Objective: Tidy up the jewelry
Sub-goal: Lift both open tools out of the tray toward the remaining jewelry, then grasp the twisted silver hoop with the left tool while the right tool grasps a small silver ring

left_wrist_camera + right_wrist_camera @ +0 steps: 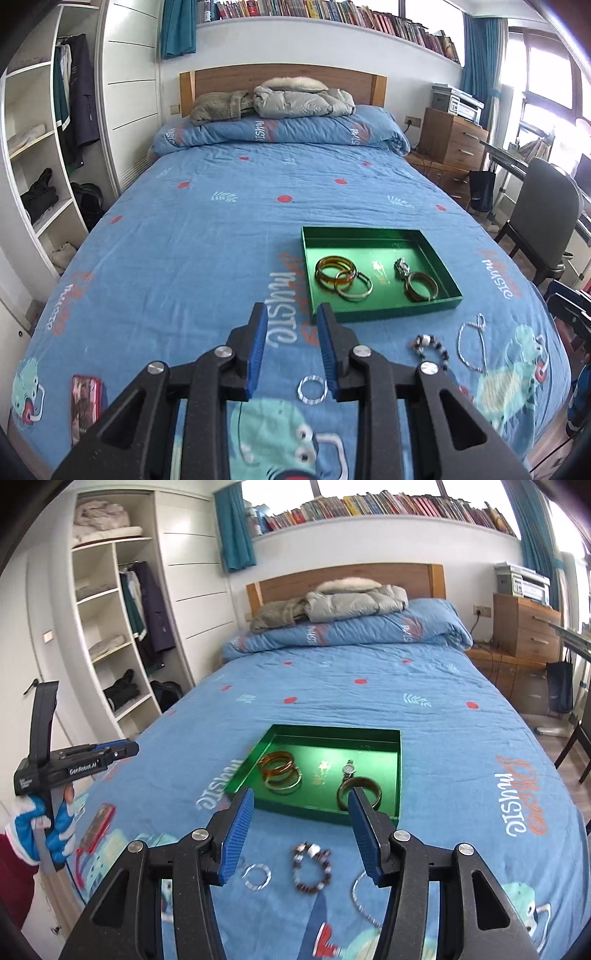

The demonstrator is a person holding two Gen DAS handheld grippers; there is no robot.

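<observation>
A green tray (384,312) (399,771) lies on the blue bed and holds amber bangles (336,275) (280,771), a watch (402,266) (348,768) and a brown bangle (421,286) (360,794). On the bedspread in front of it lie a clear ring bangle (312,389) (256,877), a beaded bracelet (430,349) (312,867) and a silver chain (472,341) (364,904). My left gripper (291,350) is open and empty above the clear ring; it also shows at the left of the right wrist view (122,751). My right gripper (299,834) is open and empty above the beaded bracelet.
A red phone (85,404) (98,825) lies near the bed's left edge. A rolled duvet and jackets (295,99) lie at the headboard. A wardrobe (44,147) stands left of the bed; a chair (543,221), drawers and a desk stand right.
</observation>
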